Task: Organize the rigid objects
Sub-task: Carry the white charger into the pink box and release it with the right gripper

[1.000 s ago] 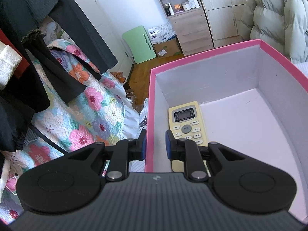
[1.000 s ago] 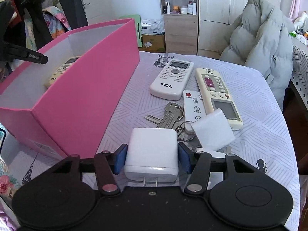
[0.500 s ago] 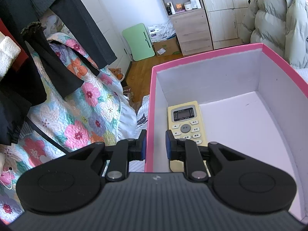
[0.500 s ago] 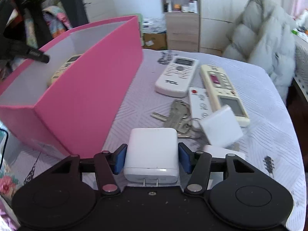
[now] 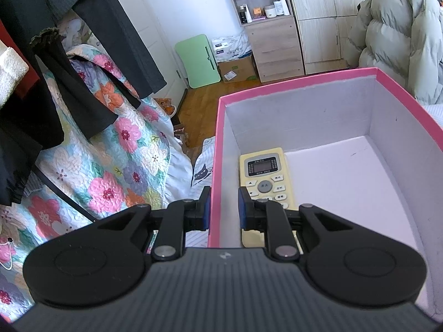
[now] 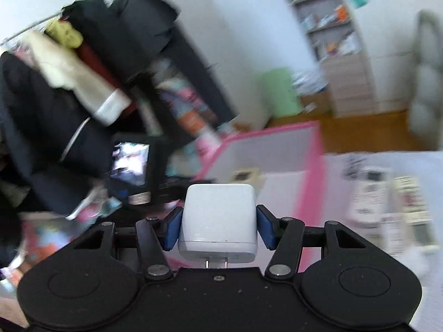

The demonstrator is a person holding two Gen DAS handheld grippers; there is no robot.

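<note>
- While I held the left gripper (image 5: 223, 207) astride the left wall of the pink box (image 5: 214, 149), its jaws straddled that wall, one pad outside and one inside; I could not tell whether they pinched it.
- The yellow remote (image 5: 265, 174) lay inside along that wall.
- My right gripper (image 6: 218, 228) was clamped on the white charger (image 6: 218, 215), above the box's near edge in a blurred view.
</note>
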